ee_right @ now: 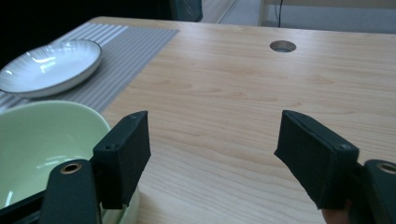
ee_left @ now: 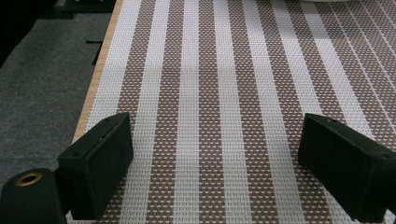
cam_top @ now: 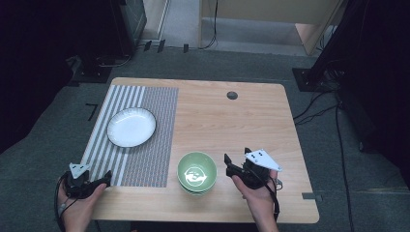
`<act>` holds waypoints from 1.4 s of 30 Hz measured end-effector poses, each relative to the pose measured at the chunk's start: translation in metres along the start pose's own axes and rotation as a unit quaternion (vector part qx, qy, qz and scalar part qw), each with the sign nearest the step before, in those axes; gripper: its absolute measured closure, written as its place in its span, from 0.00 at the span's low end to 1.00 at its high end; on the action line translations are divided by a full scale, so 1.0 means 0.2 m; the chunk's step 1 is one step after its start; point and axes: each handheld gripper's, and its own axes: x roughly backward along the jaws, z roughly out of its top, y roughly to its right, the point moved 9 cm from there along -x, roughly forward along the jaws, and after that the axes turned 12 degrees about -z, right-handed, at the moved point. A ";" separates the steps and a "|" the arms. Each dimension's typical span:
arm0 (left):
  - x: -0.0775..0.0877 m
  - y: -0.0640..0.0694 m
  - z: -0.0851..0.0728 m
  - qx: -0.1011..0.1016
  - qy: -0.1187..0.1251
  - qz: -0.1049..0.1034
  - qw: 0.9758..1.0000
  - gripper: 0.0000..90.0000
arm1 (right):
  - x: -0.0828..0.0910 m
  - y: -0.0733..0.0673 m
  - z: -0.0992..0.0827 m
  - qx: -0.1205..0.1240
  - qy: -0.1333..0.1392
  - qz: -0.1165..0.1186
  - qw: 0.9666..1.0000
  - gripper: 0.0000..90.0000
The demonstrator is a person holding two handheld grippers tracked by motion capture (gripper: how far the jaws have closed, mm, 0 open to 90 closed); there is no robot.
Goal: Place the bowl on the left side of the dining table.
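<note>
- Green bowl [cam_top: 196,172] sits at the desk's [cam_top: 241,125] near edge, just left of the right tongs [cam_top: 235,163]: glazed, rigid, slippery, breakable; the rim is the place to pinch.
- Right tongs gape wide, empty; left tongs [cam_top: 104,178] likewise, over the striped mat [ee_left: 224,93].
- White plate [cam_top: 131,126] rests on the mat; grey carpet surrounds.

Lab, camera stands [cam_top: 333,43], floor cables [cam_top: 314,113]

Pale green bowl [cam_top: 196,172], white dark-rimmed plate [cam_top: 131,126], brown-and-white striped placemat [cam_top: 154,145], black tools.
</note>
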 end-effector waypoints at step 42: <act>0.14 0.88 0.46 -0.026 0.108 -0.180 0.977 0.14 | -0.01 -0.26 -0.10 -0.022 -0.025 0.143 0.989 0.80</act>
